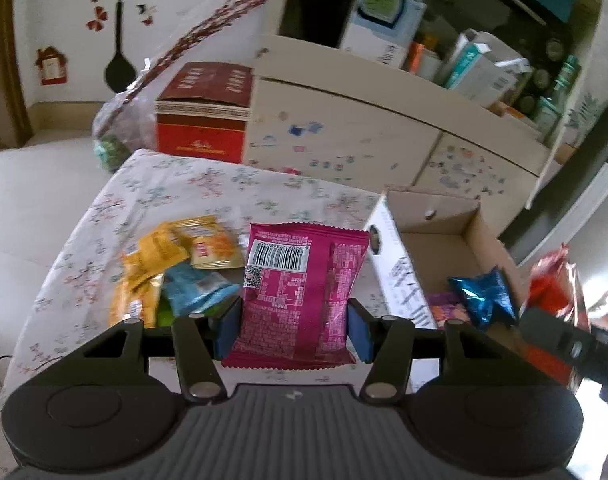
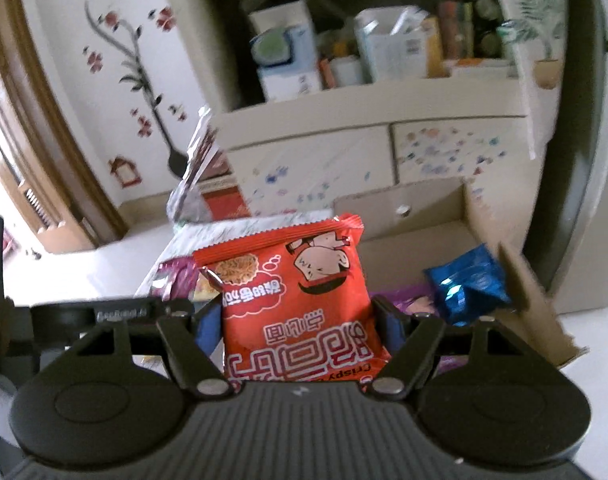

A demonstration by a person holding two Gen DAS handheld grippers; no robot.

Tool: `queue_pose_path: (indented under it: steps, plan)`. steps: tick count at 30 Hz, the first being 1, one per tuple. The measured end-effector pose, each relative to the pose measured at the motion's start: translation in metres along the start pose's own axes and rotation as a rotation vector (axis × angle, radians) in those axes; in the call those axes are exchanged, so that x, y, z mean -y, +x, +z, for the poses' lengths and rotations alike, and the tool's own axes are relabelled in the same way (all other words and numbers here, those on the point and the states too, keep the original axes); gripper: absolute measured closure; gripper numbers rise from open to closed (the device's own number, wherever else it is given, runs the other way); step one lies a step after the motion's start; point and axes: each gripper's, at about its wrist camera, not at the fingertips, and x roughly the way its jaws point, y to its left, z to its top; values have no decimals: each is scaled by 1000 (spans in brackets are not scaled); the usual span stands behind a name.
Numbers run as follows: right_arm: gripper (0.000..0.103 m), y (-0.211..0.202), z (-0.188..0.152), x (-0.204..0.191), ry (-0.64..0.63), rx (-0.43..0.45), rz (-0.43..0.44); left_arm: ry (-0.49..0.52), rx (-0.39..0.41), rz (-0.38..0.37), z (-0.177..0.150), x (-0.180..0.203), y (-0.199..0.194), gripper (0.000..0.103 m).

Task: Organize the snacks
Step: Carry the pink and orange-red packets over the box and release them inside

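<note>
Left tool point(image 1: 294, 322) is gripping the pink snack pack point(image 1: 300, 292) by its lower sides, blue pads point(image 1: 228, 326) pressing in from both flanks, pack standing upright and lifted above the counter point(image 1: 176, 188). Right tool point(image 2: 300, 322) is gripping the red noodle pack point(image 2: 294, 300) the same way, jaws closed on its sides, pack hanging near the cardboard box point(image 1: 469, 228) that is sitting at the counter's right edge. Blue foil pack point(image 2: 465, 284) is already lying in the box by its right wall, something purple under it, can't tell what. Loose pile of yellow packets point(image 1: 176, 252) and a light-blue one point(image 1: 196, 284) is waiting near the counter's left edge. Risks as I'm reading it: both packs are air-filled and slick, pads are holding only the low part, so a fast swing is likely tipping or squirting them out. Both tools are heading for one box opening and the right tool's body is already showing at the right of the left view, so a collision or knocked pack is likely if they're going in together. Box is light with a raised flap on the right; clipping it is risking pushing the box off the counter's edge. Squeezing harder is risking crushing the crispy noodles.
</note>
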Motion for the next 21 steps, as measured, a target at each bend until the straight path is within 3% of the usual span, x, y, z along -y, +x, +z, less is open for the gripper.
queue_pose_path:
  steps: [13,21]
  plan:
    - [27,-20,15,57,120,88,-108,84,24,-113,-5,43,11,43]
    - [27,-17,13,83,217,97,-170,165,33,-205,-13,81,20,42]
